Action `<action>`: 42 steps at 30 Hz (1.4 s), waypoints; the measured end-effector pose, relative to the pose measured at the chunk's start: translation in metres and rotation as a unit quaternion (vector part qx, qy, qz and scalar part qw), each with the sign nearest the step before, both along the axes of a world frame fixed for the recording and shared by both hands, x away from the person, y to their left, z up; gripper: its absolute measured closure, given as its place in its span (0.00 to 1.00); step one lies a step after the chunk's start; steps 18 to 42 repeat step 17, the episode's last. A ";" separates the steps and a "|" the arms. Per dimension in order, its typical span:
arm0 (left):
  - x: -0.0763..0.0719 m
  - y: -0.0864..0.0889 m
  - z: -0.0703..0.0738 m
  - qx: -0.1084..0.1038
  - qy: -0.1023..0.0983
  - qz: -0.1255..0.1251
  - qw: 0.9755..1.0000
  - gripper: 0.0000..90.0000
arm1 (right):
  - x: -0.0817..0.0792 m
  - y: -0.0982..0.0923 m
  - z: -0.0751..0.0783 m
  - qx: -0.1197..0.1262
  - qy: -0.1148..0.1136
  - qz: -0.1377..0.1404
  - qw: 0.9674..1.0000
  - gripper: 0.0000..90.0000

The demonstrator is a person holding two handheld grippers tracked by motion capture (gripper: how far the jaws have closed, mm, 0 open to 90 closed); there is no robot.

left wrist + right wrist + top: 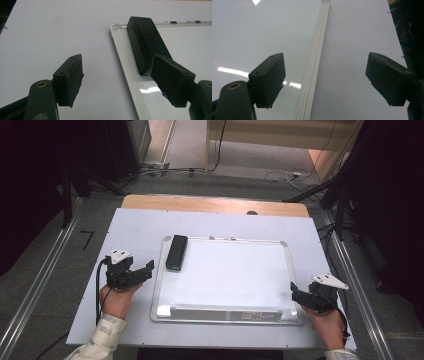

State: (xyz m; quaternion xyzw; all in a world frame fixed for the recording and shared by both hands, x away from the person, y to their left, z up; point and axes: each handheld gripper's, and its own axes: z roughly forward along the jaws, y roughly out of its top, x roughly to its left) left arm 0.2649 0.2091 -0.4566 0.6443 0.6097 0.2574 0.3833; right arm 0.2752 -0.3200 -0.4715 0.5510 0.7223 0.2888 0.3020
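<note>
A whiteboard [230,280] with a pale metal frame lies flat on the white table cover. A black eraser block [176,252] rests on its far left corner. My left gripper [145,270] hovers just left of the board's left edge, jaws open with nothing between them. In the left gripper view the eraser [146,42] lies ahead, past the right jaw, and the board's frame [125,67] runs between the jaws. My right gripper [295,292] sits at the board's right edge, open and empty. In the right gripper view the frame's right rail [314,62] passes between the jaws.
The white cover [140,227] lies over a wooden table [210,202] whose far edge shows. Metal floor rails [40,285] run along both sides. Cables [290,175] lie on the floor beyond the table, and dark stands rise at the back corners.
</note>
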 end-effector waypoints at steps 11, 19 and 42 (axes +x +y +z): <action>-0.015 0.018 -0.005 -0.001 0.003 0.018 1.000 0.29 | 0.000 0.000 0.000 0.000 0.000 0.000 1.000 0.16; -0.020 0.026 -0.012 0.008 0.007 0.029 1.000 0.29 | 0.000 0.000 0.000 -0.001 -0.001 -0.001 1.000 0.16; -0.020 0.026 -0.012 0.008 0.007 0.029 1.000 0.29 | 0.000 0.000 0.000 -0.001 -0.001 -0.001 1.000 0.16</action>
